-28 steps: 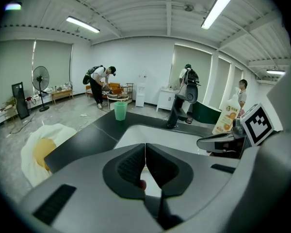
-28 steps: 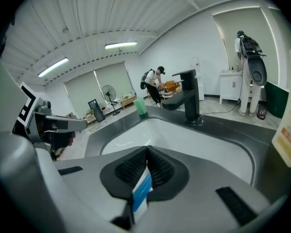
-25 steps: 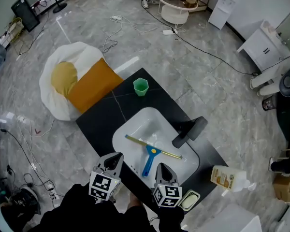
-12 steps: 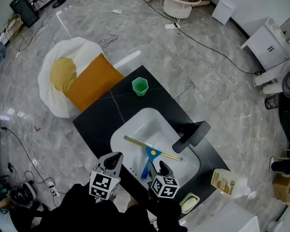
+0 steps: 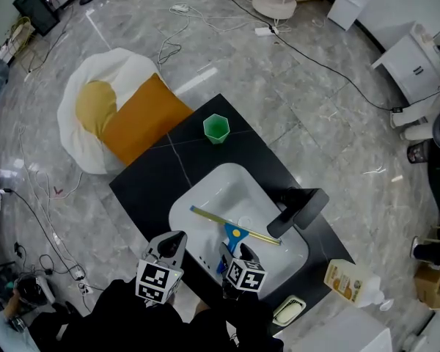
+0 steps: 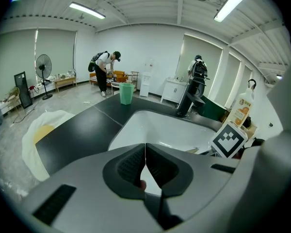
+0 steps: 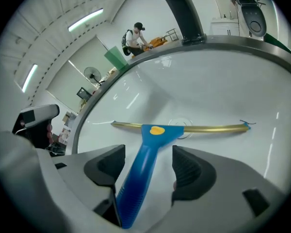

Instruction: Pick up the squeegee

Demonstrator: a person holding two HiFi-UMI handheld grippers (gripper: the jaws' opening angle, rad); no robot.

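The squeegee (image 5: 231,232), with a blue handle and a thin brass-coloured blade, lies flat in the white sink (image 5: 205,196). My right gripper (image 5: 236,252) reaches down into the basin from its near edge. In the right gripper view the blue handle (image 7: 145,154) runs between the two fingers of the right gripper (image 7: 148,165). The jaws are opening, and a gap shows on each side of the handle, so the pads do not press on it. The blade (image 7: 203,128) lies across the basin beyond the fingers. My left gripper (image 5: 176,239) hovers over the black counter at the sink's left front corner. Its jaws meet, with nothing between them (image 6: 145,166).
A black faucet (image 5: 299,210) stands at the sink's right rim. A green cup (image 5: 215,128) sits at the counter's far corner. A soap bottle (image 5: 352,281) and a small dish (image 5: 288,309) are at the right front. A white beanbag with an orange cushion (image 5: 125,119) lies on the floor, left.
My right gripper has sunk into the sink and come over the blue handle, and its jaws have spread from shut to wide. The left gripper has barely moved.
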